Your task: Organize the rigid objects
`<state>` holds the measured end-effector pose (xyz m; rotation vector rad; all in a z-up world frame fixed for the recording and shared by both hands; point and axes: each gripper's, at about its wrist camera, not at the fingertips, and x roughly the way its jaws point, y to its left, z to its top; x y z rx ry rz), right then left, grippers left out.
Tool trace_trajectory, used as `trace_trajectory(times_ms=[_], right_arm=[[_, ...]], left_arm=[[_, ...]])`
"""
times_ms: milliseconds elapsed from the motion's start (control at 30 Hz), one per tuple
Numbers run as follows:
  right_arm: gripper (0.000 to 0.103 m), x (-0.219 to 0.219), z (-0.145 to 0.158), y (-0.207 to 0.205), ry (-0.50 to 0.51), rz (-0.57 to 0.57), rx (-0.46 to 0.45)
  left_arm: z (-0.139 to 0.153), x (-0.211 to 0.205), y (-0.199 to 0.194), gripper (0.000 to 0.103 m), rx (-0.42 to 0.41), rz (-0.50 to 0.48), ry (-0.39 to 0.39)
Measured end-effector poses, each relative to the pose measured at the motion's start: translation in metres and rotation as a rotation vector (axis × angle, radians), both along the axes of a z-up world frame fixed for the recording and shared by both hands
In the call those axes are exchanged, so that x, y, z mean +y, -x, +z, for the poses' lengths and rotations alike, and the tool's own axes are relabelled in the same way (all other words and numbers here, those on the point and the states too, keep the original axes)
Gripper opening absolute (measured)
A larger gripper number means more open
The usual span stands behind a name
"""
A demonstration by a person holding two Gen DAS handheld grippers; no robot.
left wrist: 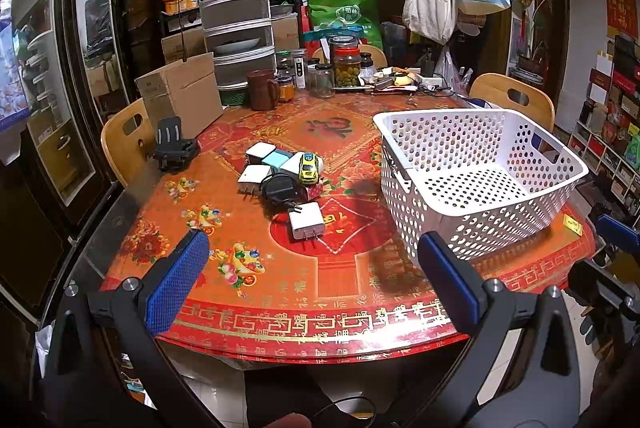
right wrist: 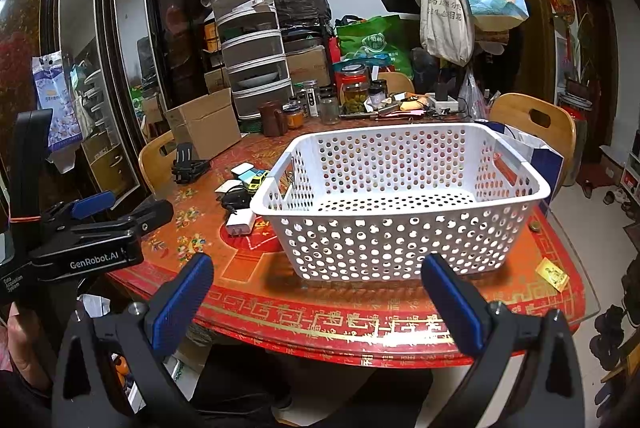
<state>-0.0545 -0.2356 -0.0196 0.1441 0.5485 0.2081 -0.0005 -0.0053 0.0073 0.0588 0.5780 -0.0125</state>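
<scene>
Several small rigid objects huddled on the red patterned desk (left wrist: 340,268), all just left of the white perforated plastic basket (left wrist: 404,195): three or four white and pale-blue cube chargers (left wrist: 262,157), a yellow toy car (left wrist: 309,168) perched on a small pink box, a black adapter with a coiled cord (left wrist: 279,187), and nearest the desk edge a flat white plug charger (left wrist: 306,224) lying prongs-forward. Basket seen empty from the right wrist view (right wrist: 400,167), mouth up, nothing yet sorted.

Left hand-held gripper (left wrist: 312,276) spread wide, blue padded fingers (left wrist: 176,284) hovering short of the pile, gripping nothing. Right hand-held gripper (right wrist: 316,300) likewise wide and empty, aimed at the near wall of the basket.

Likely light, hard and stiff, every piece; smooth glossy plastic on the chargers, so probably slippery unless squeezed squarely across two flat opposite faces. Flat white plug charger best taken across its narrow sides, clear of the metal prongs. Cube chargers packed touching one another, so probably little room for a finger between them; outermost one first. Toy car apt to roll and topple from its perch; better pinched across the body than the wheels. Black adapter awkward: rigid body, loose cord likely to trail and snag neighbours, so hold the body.
</scene>
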Motion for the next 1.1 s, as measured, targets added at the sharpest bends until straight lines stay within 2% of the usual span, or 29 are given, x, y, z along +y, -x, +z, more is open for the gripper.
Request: trace_trajectory(times_ms=[167,333,400,500,600,667,733,800,900,967,1033,1100], right_arm=[[0.103,0.0,0.0,-0.001,-0.005,0.004,0.003],[0.103,-0.004,-0.008,-0.013,-0.005,-0.011,0.013],[0.103,-0.014,-0.009,-0.021,-0.009,-0.035,0.017],[0.103,-0.039,-0.004,-0.032,0.01,-0.107,-0.019],[0.103,-0.084,0.001,-0.049,0.037,-0.245,-0.064],[0.103,-0.115,-0.003,-0.066,0.021,-0.315,-0.048],[0.103,-0.149,-0.012,-0.09,-0.022,-0.352,0.02],[0.093,-0.169,-0.021,-0.109,-0.041,-0.353,0.074],[0.088,-0.182,-0.034,-0.13,-0.044,-0.332,0.119],[0.081,-0.189,-0.042,-0.14,-0.053,-0.321,0.137],[0.069,-0.197,-0.048,-0.147,-0.094,-0.311,0.146],[0.031,-0.2,-0.053,-0.149,-0.124,-0.317,0.154]], left_arm=[[-0.003,0.0,-0.003,0.103,0.008,0.003,-0.003],[-0.013,-0.001,-0.022,0.103,0.043,0.008,0.003],[-0.018,-0.003,-0.033,0.103,0.052,0.016,-0.02],[-0.023,-0.003,-0.049,0.103,0.058,0.018,-0.036],[-0.026,0.008,-0.069,0.103,0.059,0.04,-0.007],[-0.027,0.019,-0.083,0.103,0.05,0.041,0.039],[-0.027,0.029,-0.095,0.103,0.028,0.049,0.067],[-0.028,0.036,-0.106,0.103,0.009,0.072,0.051],[-0.038,0.043,-0.128,0.103,0.034,0.11,0.017],[-0.049,0.049,-0.146,0.103,0.105,0.108,0.031],[-0.066,0.055,-0.167,0.103,0.196,0.126,0.005],[-0.083,0.062,-0.182,0.103,0.245,0.132,-0.003]])
